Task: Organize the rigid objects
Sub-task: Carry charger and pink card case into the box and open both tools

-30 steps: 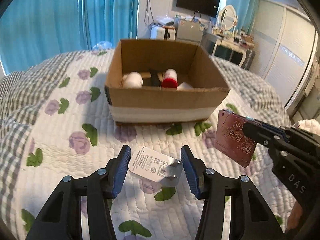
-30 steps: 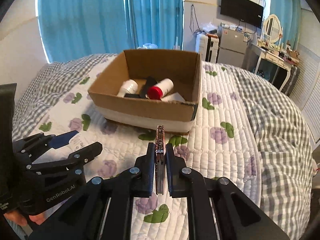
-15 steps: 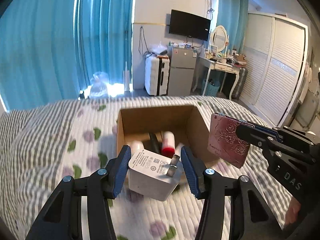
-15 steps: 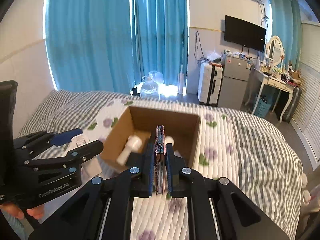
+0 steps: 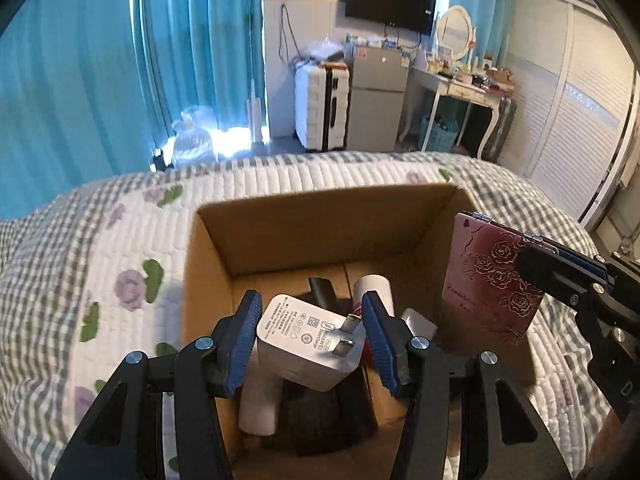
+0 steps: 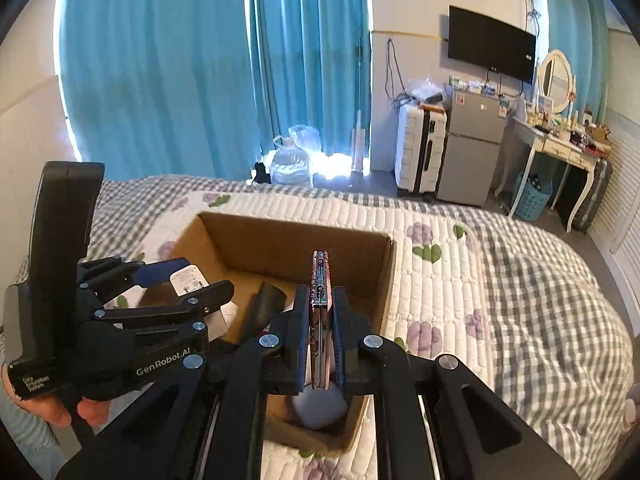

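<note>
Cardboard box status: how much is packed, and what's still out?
Already in the cardboard box: a white bottle and a black item. In hand above it: white charger in the left hand-held gripper, red compact in the right hand-held gripper. Both remain to be dropped.

From the left wrist we look forward and down, close over the open brown cardboard box point(image 5: 320, 220) on the quilted floral bedspread point(image 5: 120, 248). From the right wrist we look likewise, slightly further back. Both views share that box, the teal curtains point(image 6: 180, 68) and the black wall television point(image 6: 491, 49).
</note>
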